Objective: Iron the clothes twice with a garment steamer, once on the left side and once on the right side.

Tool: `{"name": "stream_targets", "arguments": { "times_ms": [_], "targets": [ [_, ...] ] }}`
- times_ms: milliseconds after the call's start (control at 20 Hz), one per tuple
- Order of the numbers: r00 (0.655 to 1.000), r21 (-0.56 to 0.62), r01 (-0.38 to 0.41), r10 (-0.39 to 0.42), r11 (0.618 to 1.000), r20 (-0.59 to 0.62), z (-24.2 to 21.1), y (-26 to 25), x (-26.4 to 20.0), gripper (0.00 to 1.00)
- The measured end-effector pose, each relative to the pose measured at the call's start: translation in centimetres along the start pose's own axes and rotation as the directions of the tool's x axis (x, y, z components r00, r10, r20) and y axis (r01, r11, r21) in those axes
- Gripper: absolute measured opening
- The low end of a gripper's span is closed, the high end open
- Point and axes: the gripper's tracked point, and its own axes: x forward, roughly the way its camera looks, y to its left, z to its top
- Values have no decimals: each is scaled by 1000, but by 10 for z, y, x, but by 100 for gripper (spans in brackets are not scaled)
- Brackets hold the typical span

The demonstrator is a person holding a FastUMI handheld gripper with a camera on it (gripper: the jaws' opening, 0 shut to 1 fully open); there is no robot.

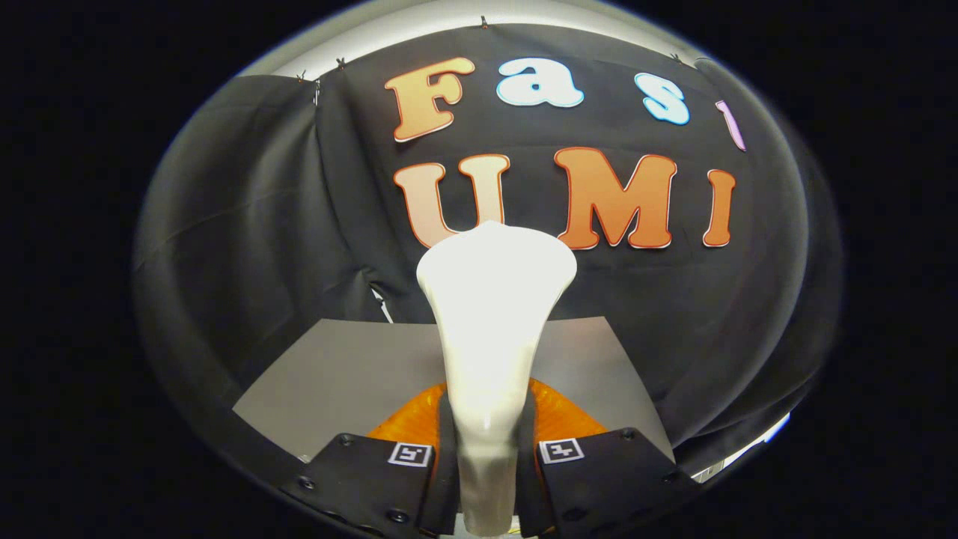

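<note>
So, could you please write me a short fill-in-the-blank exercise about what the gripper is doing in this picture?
1. The garment steamer is ____ in colour.
2. The gripper has its jaws ____ on the steamer's handle.
3. The steamer's wide head points away from the jaws, toward the booth's ____ wall.
4. Under the steamer lies a flat ____ table.

Missing words: white; shut; black; grey

Black claw [486, 468], orange-backed fingers [374, 479] with screws and square coded tags.
</note>
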Motion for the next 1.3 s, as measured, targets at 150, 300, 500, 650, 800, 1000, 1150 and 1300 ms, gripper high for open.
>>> {"name": "stream_targets", "arguments": {
  "times_ms": [150, 300, 500, 650, 800, 1000, 1150, 1300],
  "targets": [
    [998, 10, 2, -2, 1000, 55, 8, -7, -22, 38],
    [994, -2, 4, -4, 1000, 111, 21, -13, -49, 38],
    [982, -12, -14, 16, 1000, 187, 41, -19, -93, 38],
    [970, -8, -32, 33, 999, 239, 55, -27, -130, 38],
    [956, -19, -32, 36, 999, 290, 72, -41, -163, 38],
    [939, -25, -12, 20, 1000, 344, 86, -72, -200, 38],
    [927, -2, 8, -7, 1000, 375, 94, -104, -226, 38],
    [918, 14, 38, -41, 999, 394, 96, -138, -250, 38]
  ]
}}
